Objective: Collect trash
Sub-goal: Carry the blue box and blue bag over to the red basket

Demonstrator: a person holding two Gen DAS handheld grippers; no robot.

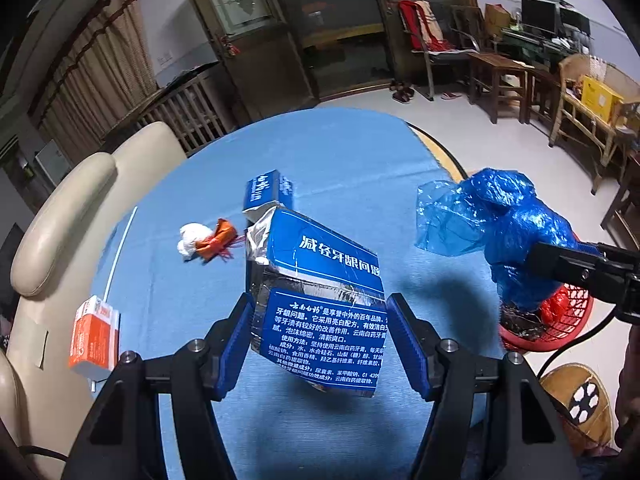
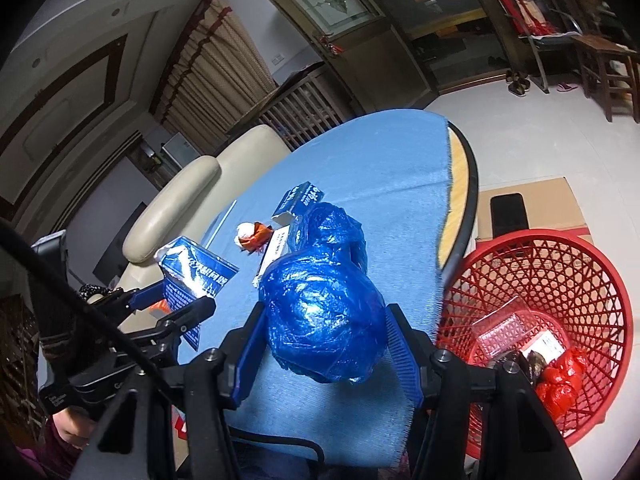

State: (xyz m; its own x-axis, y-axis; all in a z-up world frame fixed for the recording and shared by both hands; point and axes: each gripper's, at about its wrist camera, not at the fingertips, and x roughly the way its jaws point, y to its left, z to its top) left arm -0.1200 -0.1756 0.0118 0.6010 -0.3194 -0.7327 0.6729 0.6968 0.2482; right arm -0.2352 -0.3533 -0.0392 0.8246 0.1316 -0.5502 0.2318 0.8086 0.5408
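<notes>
Now both grippers carry trash: the left gripper (image 1: 320, 344) has its fingers clamped on a blue carton (image 1: 320, 300), the right gripper (image 2: 324, 348) on a crumpled blue bag (image 2: 320, 312), seemingly bound for the red basket (image 2: 560, 280) beside the bench (image 1: 340, 152). Farther off, a smaller box (image 1: 266, 192) and a wad (image 1: 206, 240) await collection.

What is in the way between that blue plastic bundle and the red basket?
Nothing visible. The right claw holds the blue plastic bundle above the table's edge; the red basket sits open-topped on the floor beside it.
</notes>
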